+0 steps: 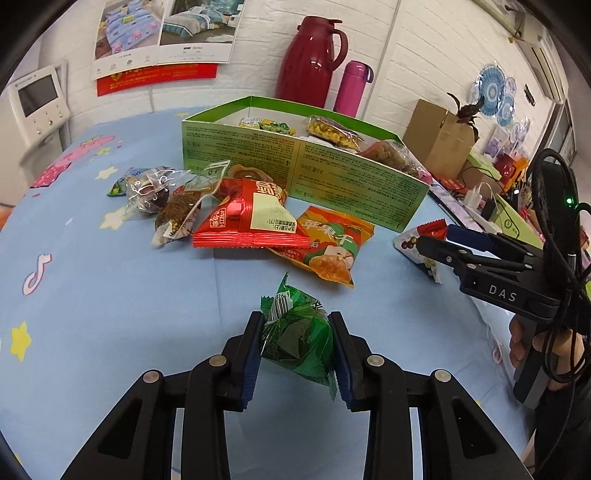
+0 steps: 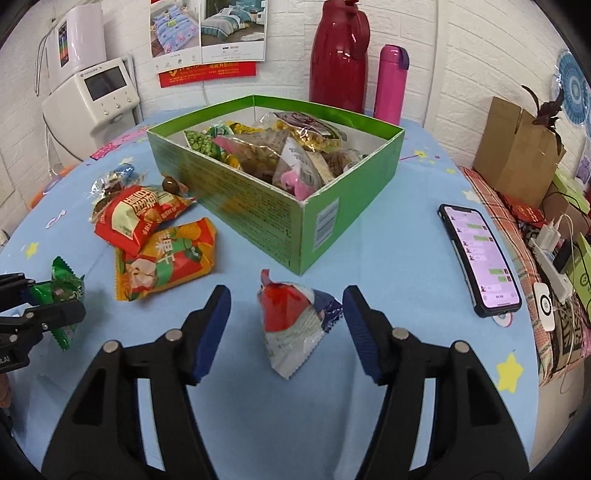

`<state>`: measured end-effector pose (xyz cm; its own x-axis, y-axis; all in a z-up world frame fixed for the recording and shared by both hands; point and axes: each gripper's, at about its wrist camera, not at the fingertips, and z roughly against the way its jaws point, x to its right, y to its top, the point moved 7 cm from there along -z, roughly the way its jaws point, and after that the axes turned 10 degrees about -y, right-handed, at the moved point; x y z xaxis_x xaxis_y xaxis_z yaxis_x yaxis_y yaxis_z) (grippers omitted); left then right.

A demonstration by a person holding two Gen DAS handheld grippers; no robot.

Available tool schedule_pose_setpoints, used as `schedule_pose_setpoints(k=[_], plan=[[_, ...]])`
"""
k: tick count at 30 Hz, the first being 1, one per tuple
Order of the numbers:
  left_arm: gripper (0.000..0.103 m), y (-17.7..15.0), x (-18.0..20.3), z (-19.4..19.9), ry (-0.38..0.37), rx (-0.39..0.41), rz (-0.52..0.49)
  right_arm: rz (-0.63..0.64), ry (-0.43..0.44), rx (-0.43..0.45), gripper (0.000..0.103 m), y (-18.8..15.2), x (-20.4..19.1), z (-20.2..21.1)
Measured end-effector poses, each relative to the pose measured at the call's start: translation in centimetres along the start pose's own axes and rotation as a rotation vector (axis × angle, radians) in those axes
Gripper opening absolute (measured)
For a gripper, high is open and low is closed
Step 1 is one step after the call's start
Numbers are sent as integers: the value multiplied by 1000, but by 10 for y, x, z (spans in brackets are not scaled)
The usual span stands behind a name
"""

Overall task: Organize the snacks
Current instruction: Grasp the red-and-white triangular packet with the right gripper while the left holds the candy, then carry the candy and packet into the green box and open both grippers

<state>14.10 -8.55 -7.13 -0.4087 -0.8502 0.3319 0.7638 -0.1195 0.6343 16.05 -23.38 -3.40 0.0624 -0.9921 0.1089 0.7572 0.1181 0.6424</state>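
- Green snack packet [image 1: 297, 341]: light, crinkly film, likely slippery; clamped across its puffed middle by the left hand-held gripper [image 1: 296, 350], just above the counter [image 1: 110, 314].
- Red-and-white snack packet [image 2: 295, 317]: soft pillow pack lying on the counter between the spread fingers of the right hand-held gripper [image 2: 286, 332]; best pinched across its middle.
- Green box [image 2: 258, 218]: judged destination, already part filled.

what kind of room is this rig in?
Likely a home or small-shop room, not a lab: a cartoon-print tablecloth, a red thermos jug against a white brick wall, and bedding posters pinned up.
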Motion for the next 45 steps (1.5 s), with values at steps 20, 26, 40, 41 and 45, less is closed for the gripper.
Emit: schedule_pose_setpoints(k=[20, 26, 40, 41, 45], plan=[[35, 14, 12, 25, -72, 54, 5, -54, 189, 46, 47, 0, -23, 51], [35, 56, 31, 43, -116, 98, -49, -84, 205, 185, 48, 41, -21, 88], [35, 166, 37, 8, 30, 167, -140, -186, 115, 235, 48, 91, 8, 55], [35, 172, 34, 1, 48, 167, -142, -186, 107, 233, 48, 93, 9, 50], [35, 187, 24, -24, 71, 144, -143, -199, 86, 225, 48, 101, 16, 31]])
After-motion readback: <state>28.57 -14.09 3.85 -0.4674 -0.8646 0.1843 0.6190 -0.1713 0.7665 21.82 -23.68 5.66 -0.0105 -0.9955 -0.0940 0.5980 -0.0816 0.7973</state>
